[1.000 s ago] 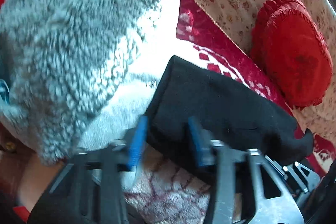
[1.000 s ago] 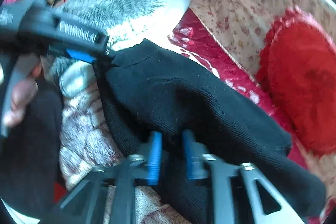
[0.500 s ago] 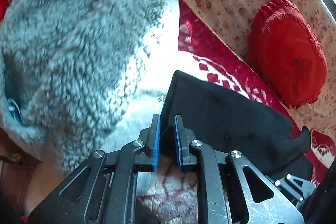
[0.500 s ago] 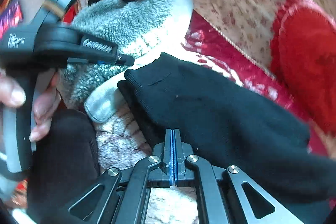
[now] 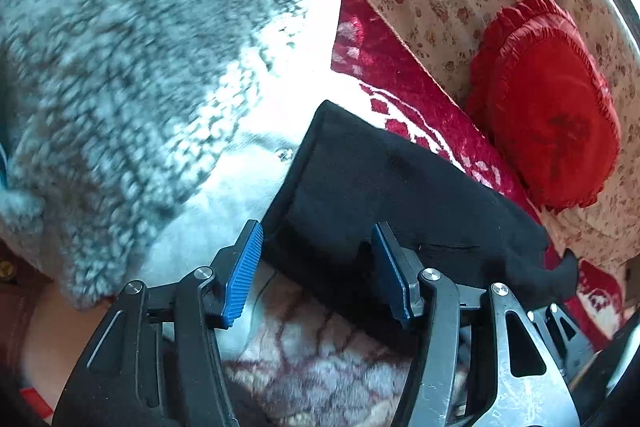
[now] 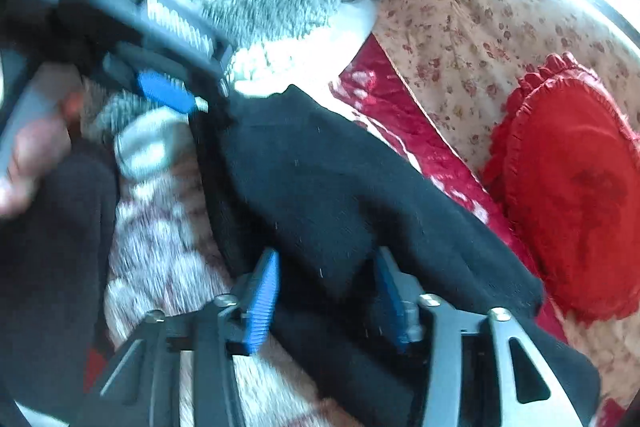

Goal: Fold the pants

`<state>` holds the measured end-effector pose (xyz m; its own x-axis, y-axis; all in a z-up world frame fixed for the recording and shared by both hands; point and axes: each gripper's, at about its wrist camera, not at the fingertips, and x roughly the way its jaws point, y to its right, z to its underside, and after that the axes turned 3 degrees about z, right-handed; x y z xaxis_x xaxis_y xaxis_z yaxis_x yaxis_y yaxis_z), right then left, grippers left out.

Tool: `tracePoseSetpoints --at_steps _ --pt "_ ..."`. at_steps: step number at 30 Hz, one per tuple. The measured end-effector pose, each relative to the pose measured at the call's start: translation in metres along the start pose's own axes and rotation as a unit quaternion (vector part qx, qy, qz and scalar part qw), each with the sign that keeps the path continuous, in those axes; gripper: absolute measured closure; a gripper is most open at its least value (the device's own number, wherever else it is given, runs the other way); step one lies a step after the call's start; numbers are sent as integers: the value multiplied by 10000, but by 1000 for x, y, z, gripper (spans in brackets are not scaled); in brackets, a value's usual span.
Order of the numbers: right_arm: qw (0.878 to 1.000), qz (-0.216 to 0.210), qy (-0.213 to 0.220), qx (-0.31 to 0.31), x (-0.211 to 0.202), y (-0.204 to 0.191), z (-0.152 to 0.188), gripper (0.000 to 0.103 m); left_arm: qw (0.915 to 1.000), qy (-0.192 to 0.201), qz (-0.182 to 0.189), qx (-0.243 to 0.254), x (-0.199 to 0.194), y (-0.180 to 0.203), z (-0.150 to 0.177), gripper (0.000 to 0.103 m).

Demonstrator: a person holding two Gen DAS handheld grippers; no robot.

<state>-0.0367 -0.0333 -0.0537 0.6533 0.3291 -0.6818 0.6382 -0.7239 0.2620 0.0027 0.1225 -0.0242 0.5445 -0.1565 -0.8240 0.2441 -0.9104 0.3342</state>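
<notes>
Both reopened: left gripper (image 5: pixel 316 269), right gripper (image 6: pixel 326 301) straddle pants (image 5: pixel 400 195) (unpinched).

Left hand-held gripper (image 5: pixel 316 267) and right hand-held gripper (image 6: pixel 326 297), both angled downward, jaws opening, blue pads apart.

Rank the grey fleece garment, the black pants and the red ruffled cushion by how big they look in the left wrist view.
1. grey fleece garment, though it lies nearest the camera
2. black pants
3. red ruffled cushion, farthest away, so its true size is unsure
</notes>
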Motion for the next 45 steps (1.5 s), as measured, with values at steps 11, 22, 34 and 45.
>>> tracePoseSetpoints --at_steps 11,22,34,45 --pt "9883 -1021 1 1134 -22 13 -31 98 9975 446 -227 499 -22 0 -16 88" --pt "9822 -870 -166 1655 -37 37 4 65 9959 722 -384 398 -47 9 -6 73" --pt "9252 1241 -1359 3318 -49 260 101 62 9831 -312 624 1695 -4 114 27 59" --pt "8677 1214 -1730 4499 -43 366 184 59 9617 -937 827 2441 45 182 57 52"
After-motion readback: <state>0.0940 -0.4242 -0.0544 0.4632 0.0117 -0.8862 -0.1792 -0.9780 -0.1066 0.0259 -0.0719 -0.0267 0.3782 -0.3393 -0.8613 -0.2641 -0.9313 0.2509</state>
